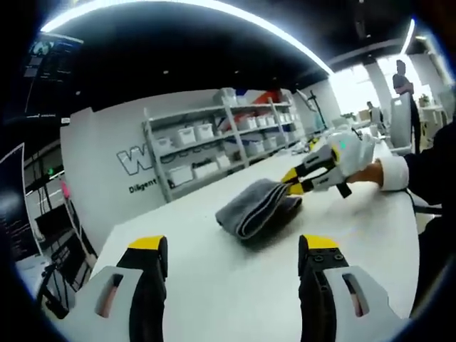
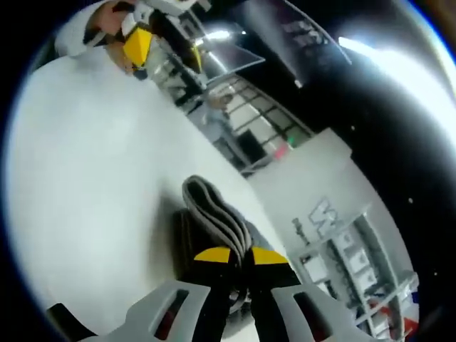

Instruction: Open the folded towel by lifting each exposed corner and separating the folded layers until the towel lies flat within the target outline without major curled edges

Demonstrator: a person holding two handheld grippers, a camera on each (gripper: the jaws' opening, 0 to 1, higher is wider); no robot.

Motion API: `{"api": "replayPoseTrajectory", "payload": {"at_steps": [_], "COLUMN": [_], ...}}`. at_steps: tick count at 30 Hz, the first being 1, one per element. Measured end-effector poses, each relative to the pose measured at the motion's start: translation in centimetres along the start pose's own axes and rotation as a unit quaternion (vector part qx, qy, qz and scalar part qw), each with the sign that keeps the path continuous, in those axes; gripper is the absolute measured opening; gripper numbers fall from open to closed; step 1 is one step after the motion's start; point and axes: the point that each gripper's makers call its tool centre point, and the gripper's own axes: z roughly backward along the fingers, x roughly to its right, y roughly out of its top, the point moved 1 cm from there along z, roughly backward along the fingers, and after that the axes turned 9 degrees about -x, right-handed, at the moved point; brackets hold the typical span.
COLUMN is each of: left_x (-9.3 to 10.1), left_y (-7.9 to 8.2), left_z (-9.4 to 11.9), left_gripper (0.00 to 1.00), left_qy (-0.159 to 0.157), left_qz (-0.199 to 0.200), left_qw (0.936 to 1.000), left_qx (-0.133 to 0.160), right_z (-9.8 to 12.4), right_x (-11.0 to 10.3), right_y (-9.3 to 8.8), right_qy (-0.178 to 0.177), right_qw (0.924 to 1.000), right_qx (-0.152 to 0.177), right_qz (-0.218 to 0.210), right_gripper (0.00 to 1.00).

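Note:
A grey folded towel (image 1: 255, 206) lies on the white table (image 1: 214, 278), its stacked layers showing along the near edge. My left gripper (image 1: 234, 246) stands open a short way in front of the towel and holds nothing. My right gripper (image 1: 293, 182), held by a hand in a white cuff, reaches in from the right and meets the towel's right end. In the right gripper view the towel (image 2: 210, 214) runs in between the yellow fingertips (image 2: 212, 255) of my right gripper (image 2: 242, 258), which is shut on the towel's edge. The left gripper (image 2: 135, 44) shows at the far side.
Bare white tabletop (image 2: 92, 164) spreads around the towel on all sides. Metal shelves with white bins (image 1: 214, 139) stand against the wall behind the table. A person (image 1: 403, 82) stands far off at the right.

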Motion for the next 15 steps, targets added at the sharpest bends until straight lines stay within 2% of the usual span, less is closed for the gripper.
{"api": "replayPoseTrajectory", "payload": {"at_steps": [6, 11, 15], "left_x": [1.3, 2.1, 2.4], "left_y": [-0.3, 0.2, 0.1], "left_z": [-1.5, -2.5, -3.3], "left_gripper": [0.73, 0.74, 0.77], "left_qy": [-0.002, 0.007, 0.008], "left_qz": [-0.03, -0.062, -0.063], "left_qw": [0.9995, 0.9979, 0.9977], "left_qx": [-0.004, 0.017, 0.023], "right_z": [0.7, 1.2, 1.7], "right_x": [0.4, 0.5, 0.8], "right_y": [0.4, 1.0, 1.4], "right_qy": [0.006, 0.014, 0.015], "right_qw": [0.9995, 0.9984, 0.9976], "right_qx": [0.015, 0.03, 0.039], "right_qz": [-0.028, -0.045, -0.056], "right_gripper": [0.02, 0.02, 0.02]}}
